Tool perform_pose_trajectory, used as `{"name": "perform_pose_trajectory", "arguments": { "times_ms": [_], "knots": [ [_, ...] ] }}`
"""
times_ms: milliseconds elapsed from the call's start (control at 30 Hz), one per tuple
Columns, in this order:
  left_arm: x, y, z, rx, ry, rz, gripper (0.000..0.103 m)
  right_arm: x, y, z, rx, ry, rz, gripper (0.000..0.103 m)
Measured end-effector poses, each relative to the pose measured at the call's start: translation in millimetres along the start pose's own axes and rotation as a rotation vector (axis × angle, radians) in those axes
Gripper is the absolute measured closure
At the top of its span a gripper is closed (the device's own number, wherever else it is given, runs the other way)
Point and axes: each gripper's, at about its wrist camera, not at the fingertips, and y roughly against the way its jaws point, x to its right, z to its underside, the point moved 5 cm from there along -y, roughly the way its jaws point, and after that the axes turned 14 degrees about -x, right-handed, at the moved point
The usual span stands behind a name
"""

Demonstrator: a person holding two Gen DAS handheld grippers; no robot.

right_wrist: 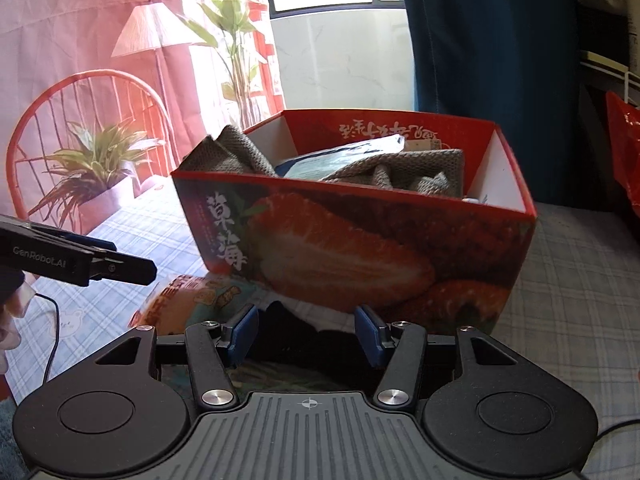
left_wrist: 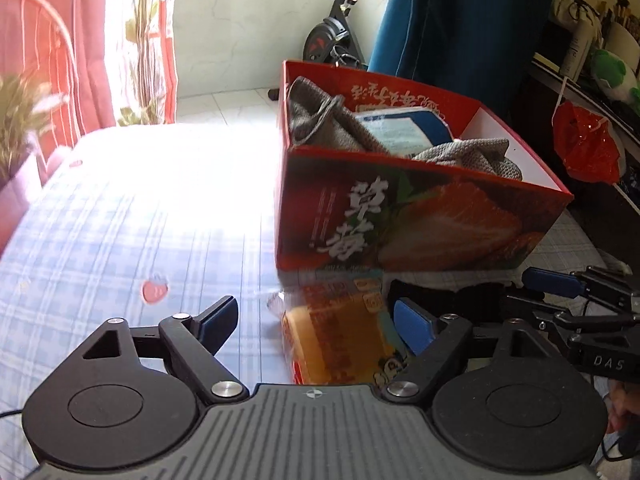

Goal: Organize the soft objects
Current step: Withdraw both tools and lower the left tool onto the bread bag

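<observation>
At your twelve o'clock, the red box [right_wrist: 360, 248] shows a strawberry print; grey knit cloth [right_wrist: 400, 172] inside; blue-and-white plaid sheet [left_wrist: 120, 240] beneath it.

a home bedroom — plaid bedsheet [left_wrist: 120, 220], exercise bike [left_wrist: 336, 36], printed curtain [right_wrist: 80, 40] by the window.

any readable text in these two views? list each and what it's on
"草莓": large white characters on the front of the red strawberry box.
"DAS": on the body of the right gripper, left wrist view.
"GenRobot.AI": on the body of the left gripper, right wrist view.
Upside-down characters on the box's inner back wall: too blurred.
Print on the orange snack packet: too blurred.
</observation>
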Motion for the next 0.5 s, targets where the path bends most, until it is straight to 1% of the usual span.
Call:
{"name": "perform_pose_trajectory", "arguments": {
  "times_ms": [67, 167, 267, 367, 433, 467, 500],
  "knots": [
    [-7.7, -6.3, 10.9, -0.014, 0.024, 0.022, 0.027, -8.8, -4.7, 13.3, 0.009, 0.024, 0.000, 0.052],
    [-14.1, -10.3, 16.5, -0.020, 0.026, 0.046, 0.033, -20.1, -12.0, 26.1, 0.002, 0.048, -0.020, 0.055],
    [-18.5, -16.1, 17.6, -0.026, 0.042, 0.079, 0.034, -33.4, -17.3, 35.1, -0.008, 0.103, -0.030, 0.061],
    [-19.3, -27.0, 18.6, -0.033, 0.091, 0.122, 0.035, -45.2, -22.6, 41.5, -0.028, 0.157, -0.052, 0.062],
    [-19.6, -32.2, 20.0, -0.038, 0.105, 0.149, 0.040, -50.3, -24.4, 43.8, -0.036, 0.180, -0.063, 0.062],
    [-17.2, -34.5, 20.1, -0.043, 0.101, 0.164, 0.046, -52.1, -25.1, 45.2, -0.039, 0.189, -0.068, 0.062],
    [-13.9, -36.0, 20.0, -0.042, 0.096, 0.182, 0.047, -53.7, -26.0, 46.2, -0.044, 0.197, -0.072, 0.062]
  ]
}}
